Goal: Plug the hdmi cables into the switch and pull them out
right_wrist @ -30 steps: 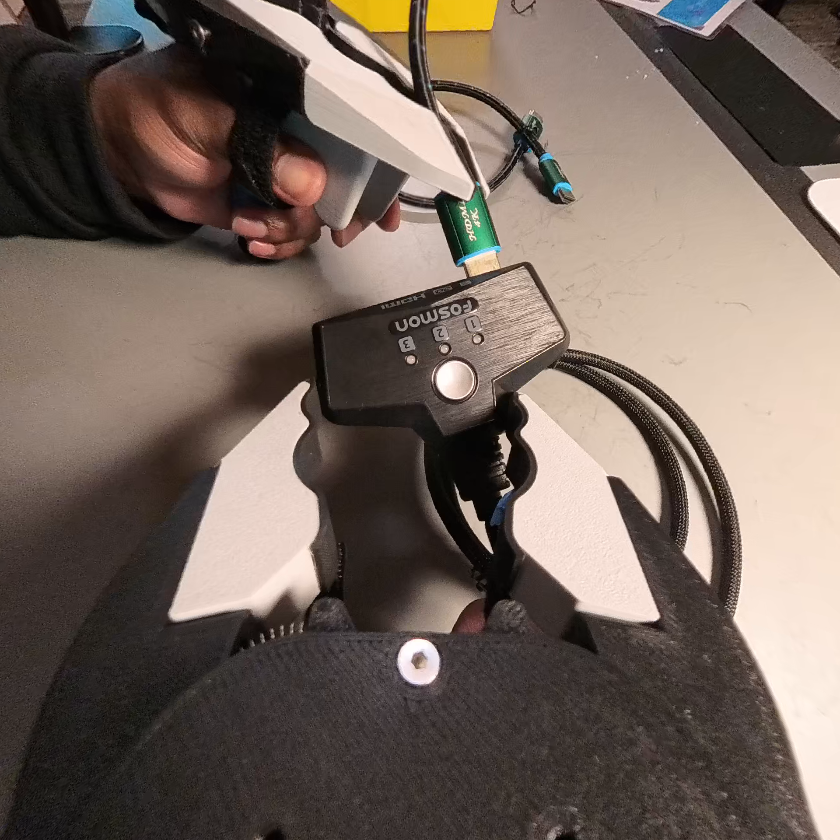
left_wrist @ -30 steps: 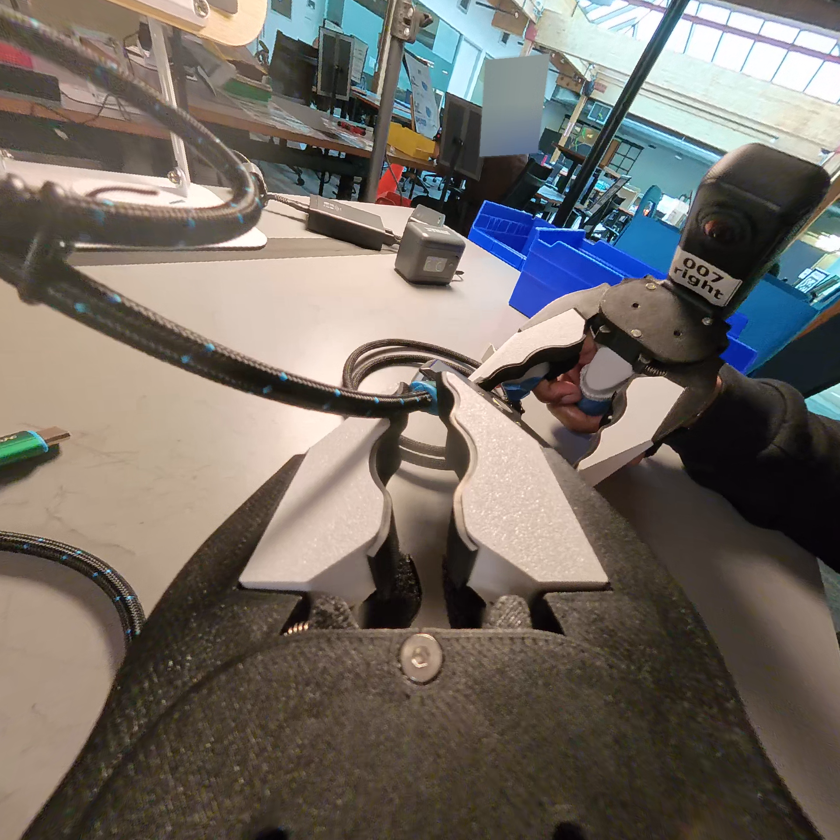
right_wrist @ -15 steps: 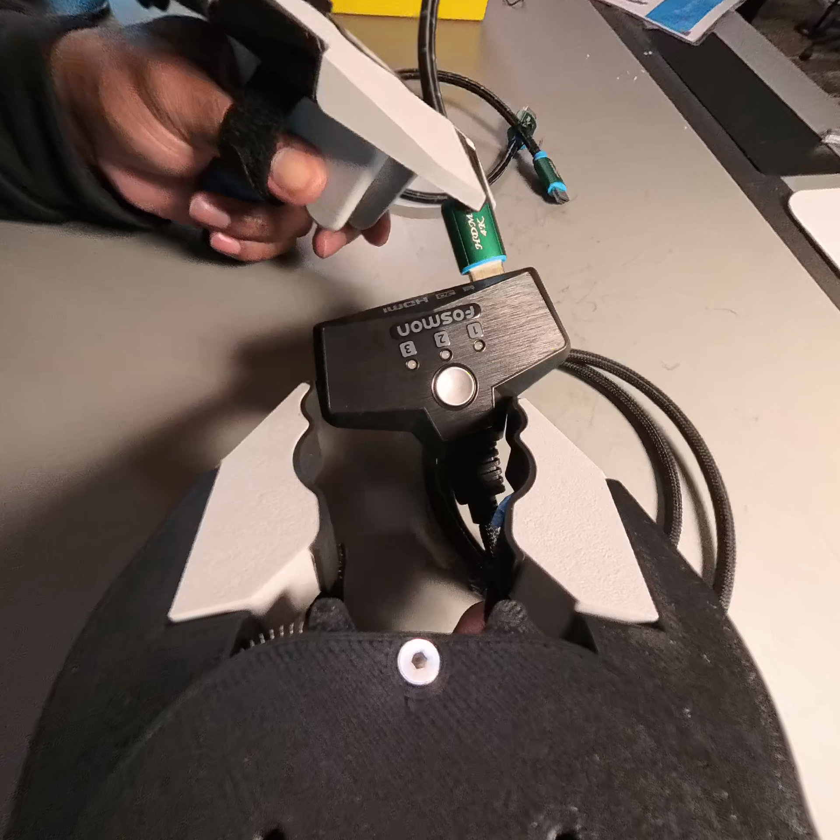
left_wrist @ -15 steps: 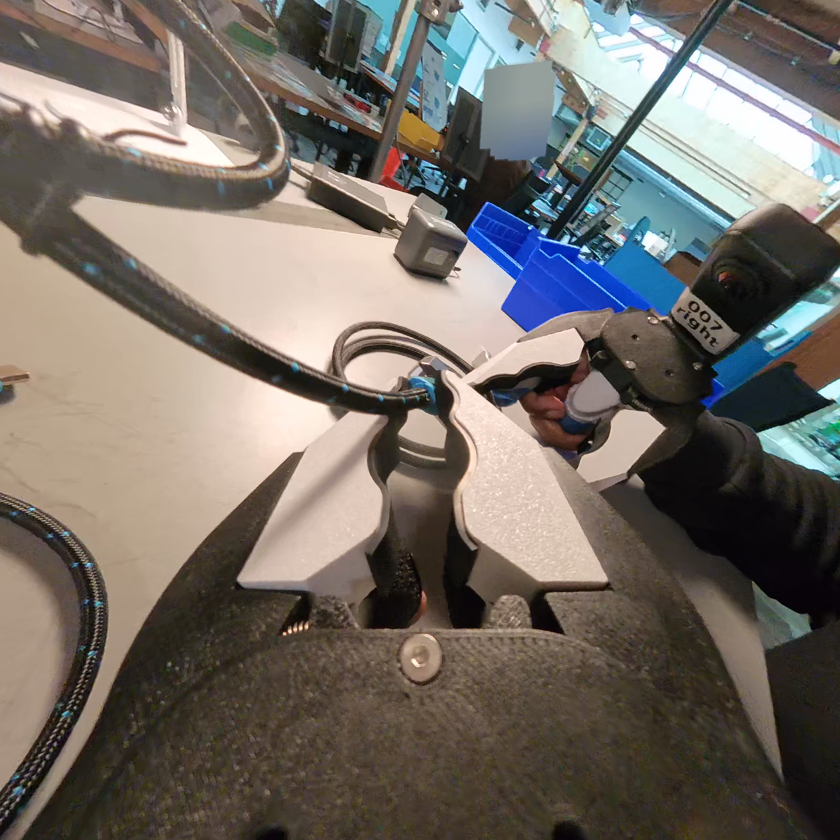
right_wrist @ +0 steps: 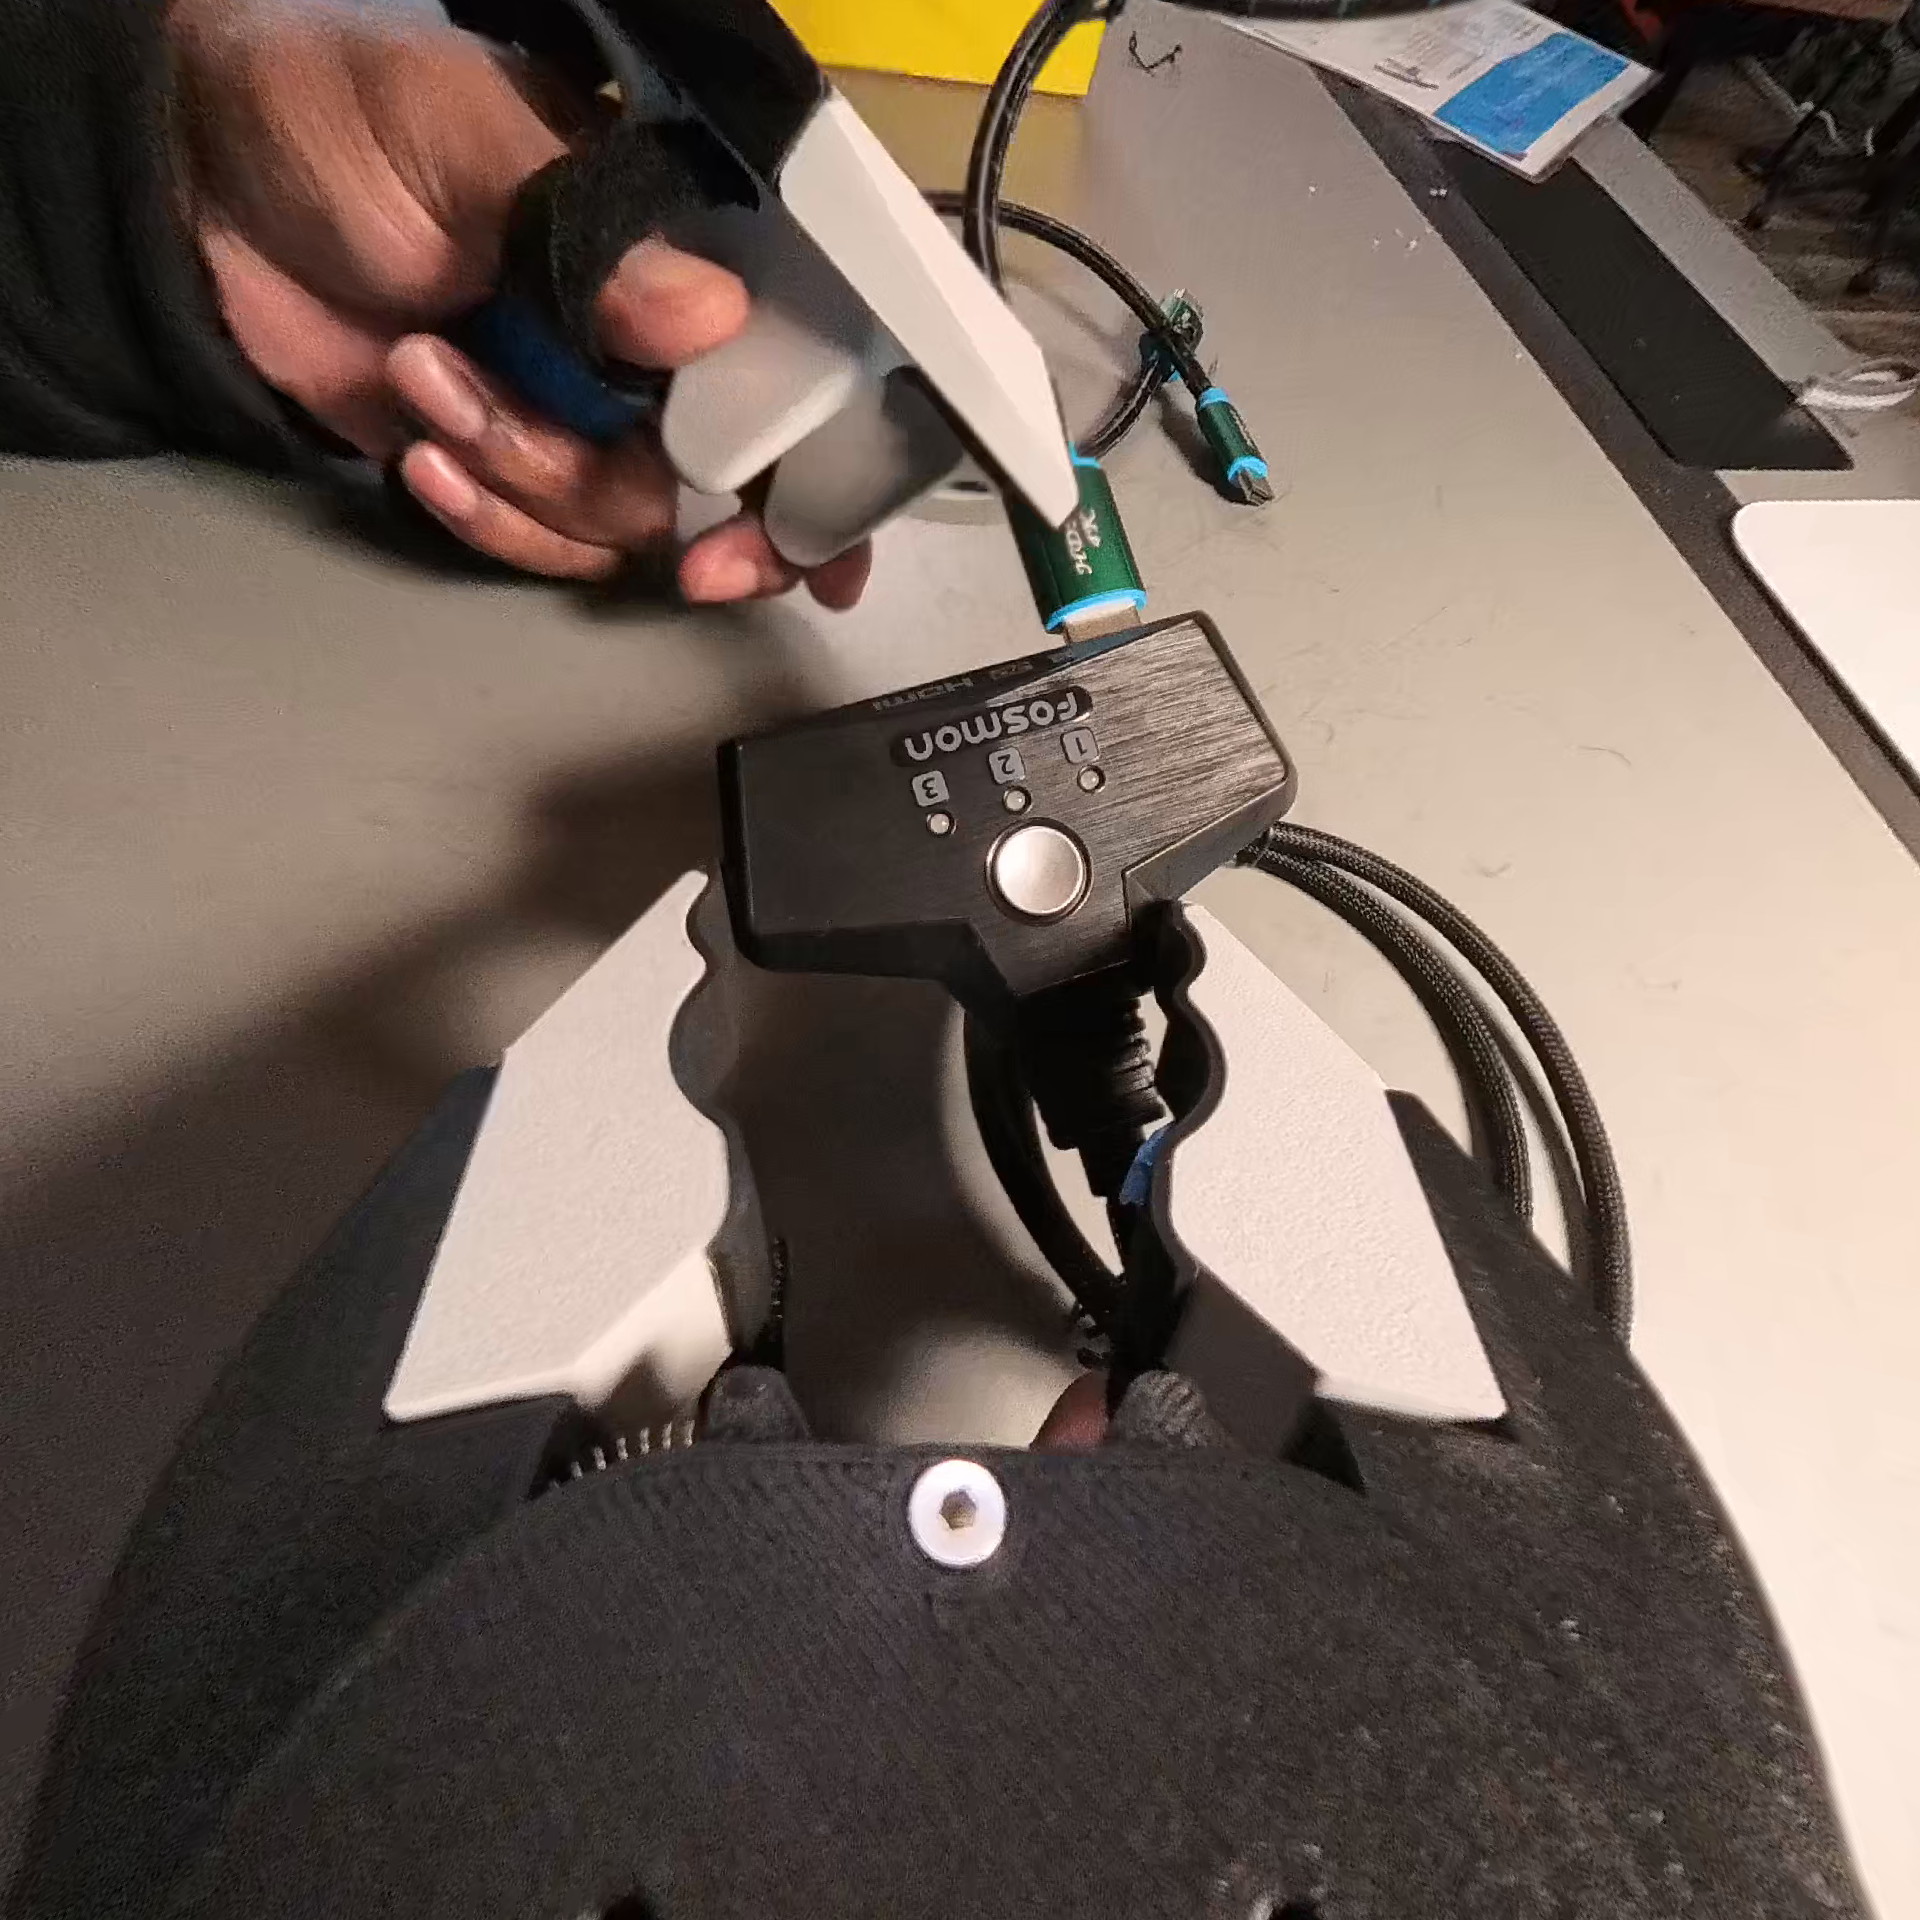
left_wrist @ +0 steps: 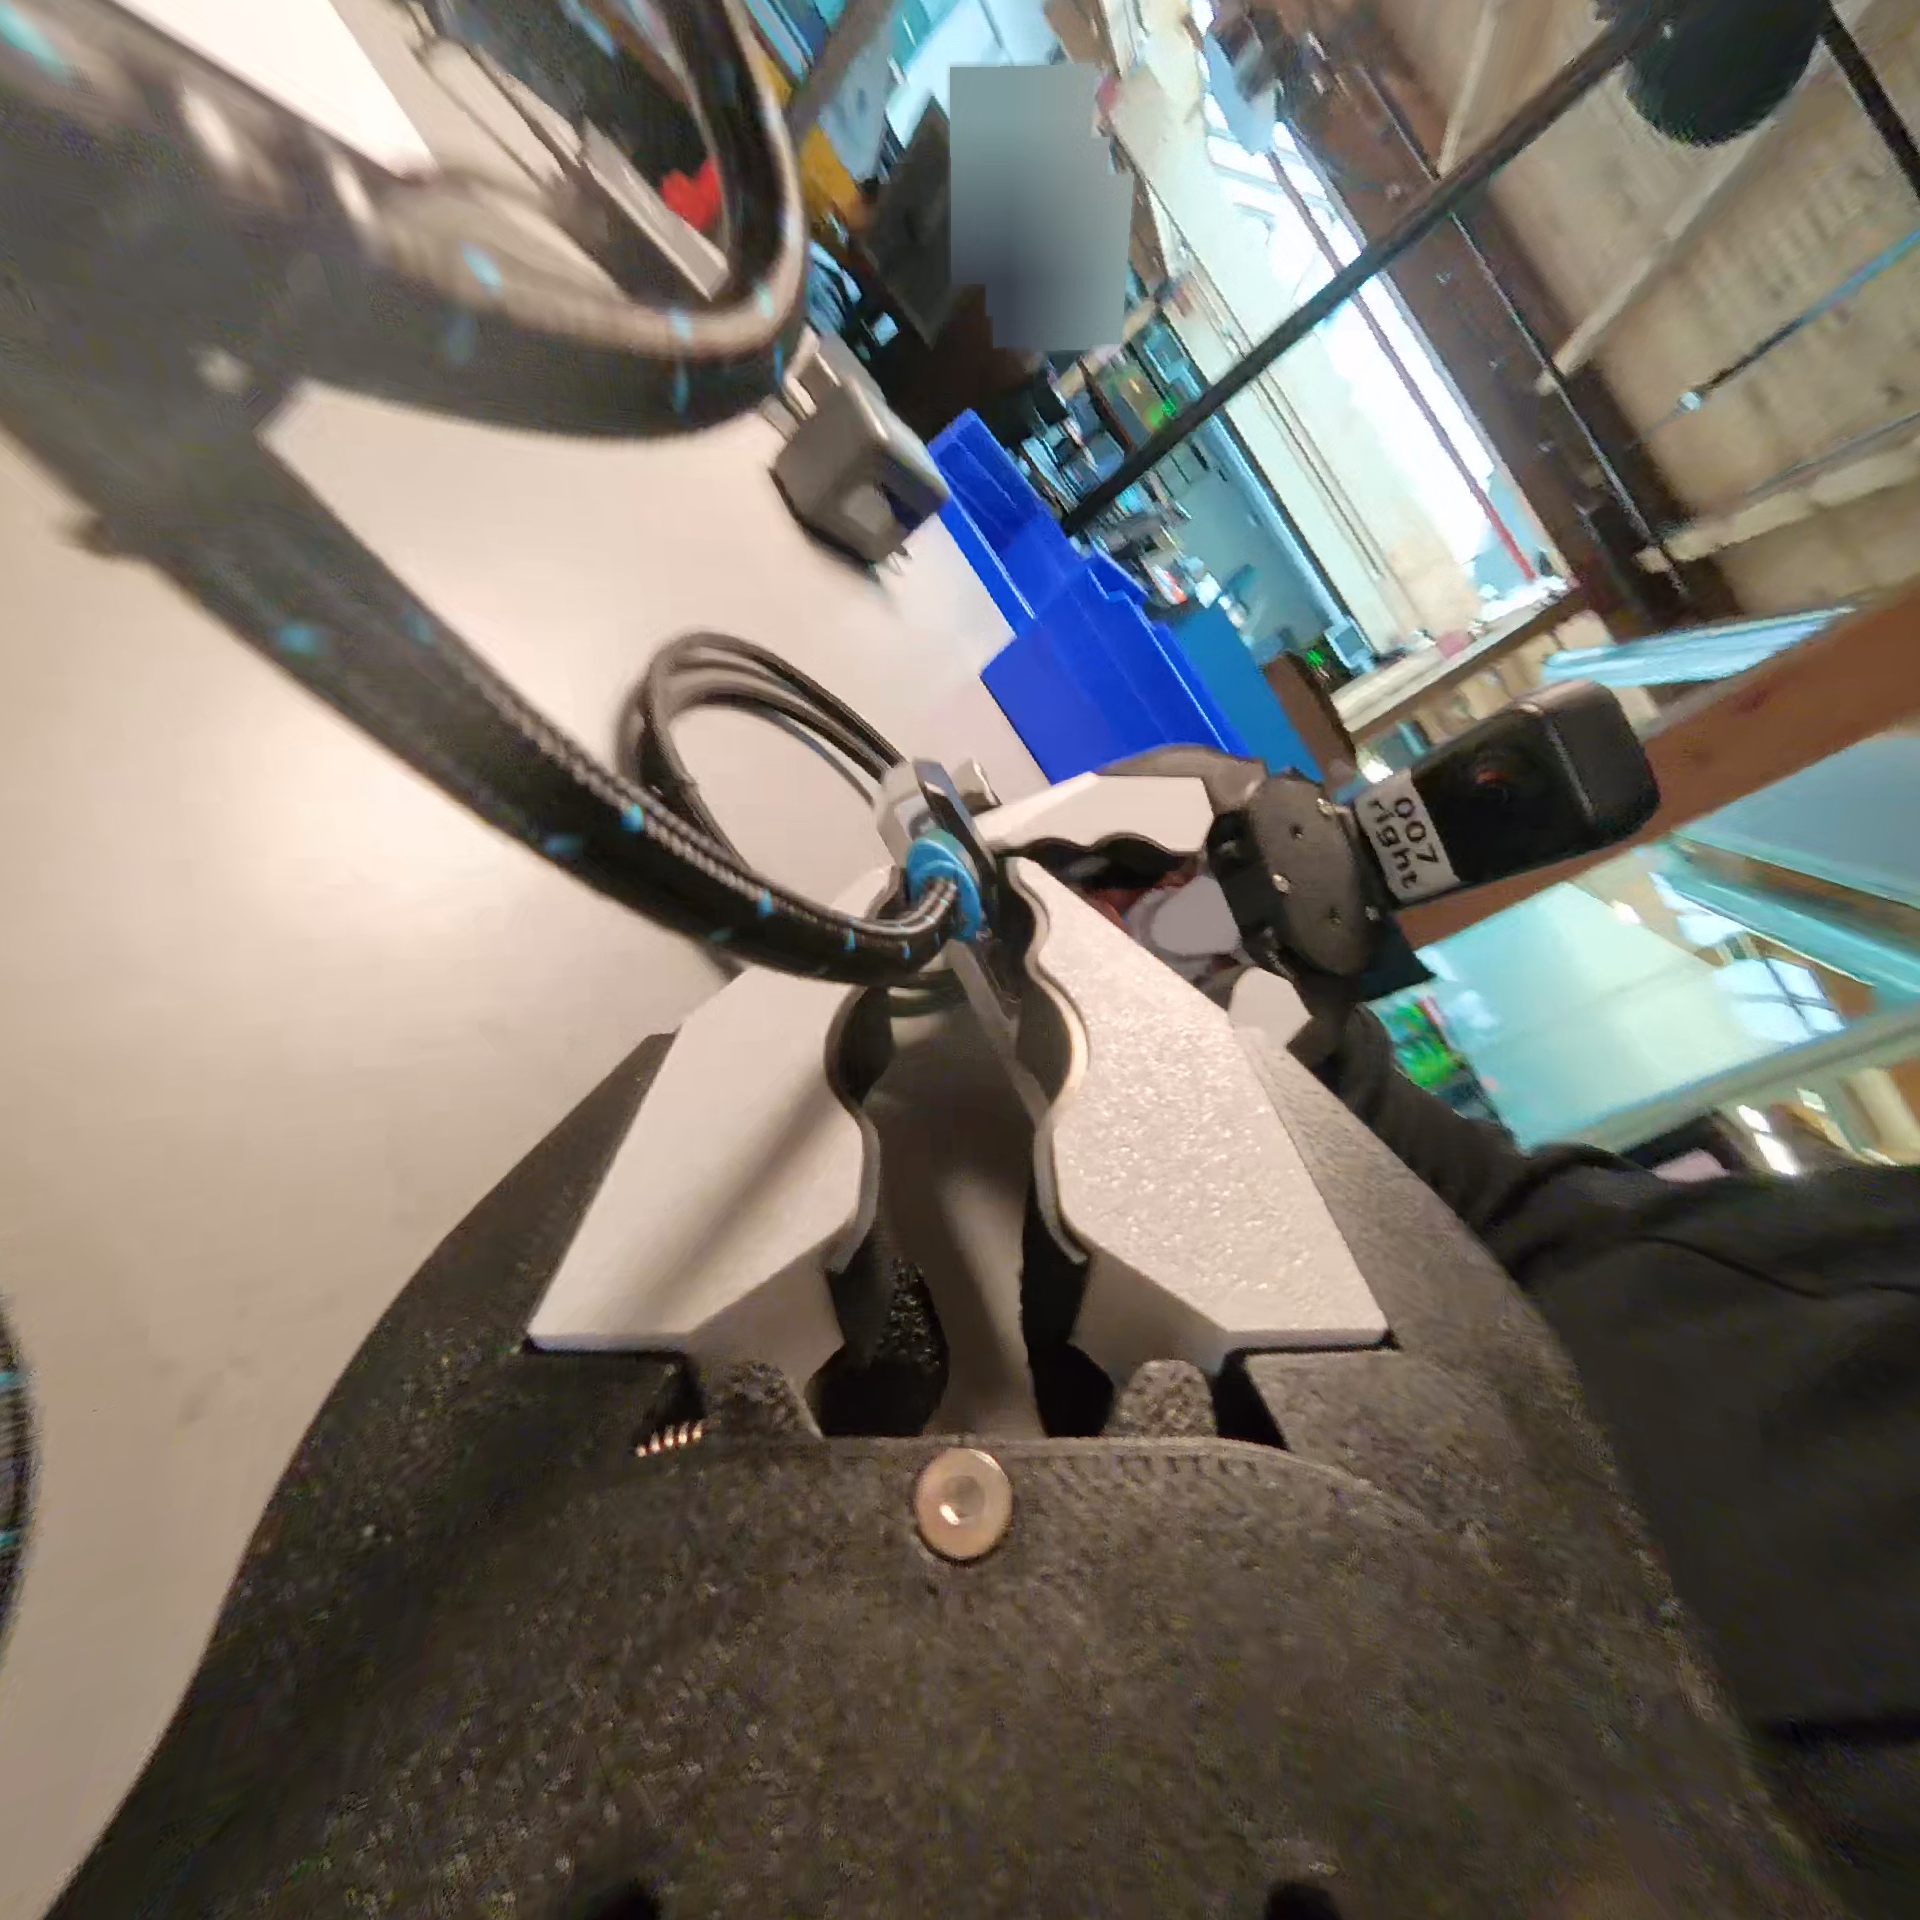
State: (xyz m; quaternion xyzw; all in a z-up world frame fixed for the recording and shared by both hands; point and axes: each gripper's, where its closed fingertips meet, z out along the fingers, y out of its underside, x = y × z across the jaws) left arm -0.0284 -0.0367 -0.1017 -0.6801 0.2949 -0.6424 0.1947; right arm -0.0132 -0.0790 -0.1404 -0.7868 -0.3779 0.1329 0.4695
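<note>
Two grippers meet over the grey worktop (right_wrist: 312,831). The left gripper (left_wrist: 961,914) has its fingers closed on a green plug (right_wrist: 1086,556), whose metal tip sits at the far edge of the black switch (right_wrist: 997,790), by the right-hand port; how deep it sits cannot be told. The right gripper (right_wrist: 940,935) holds its fingers spread, the right one against the switch's tail cable (right_wrist: 1112,1081). A second plug (right_wrist: 1231,447) lies loose farther back, toward the worktop's far edge.
</note>
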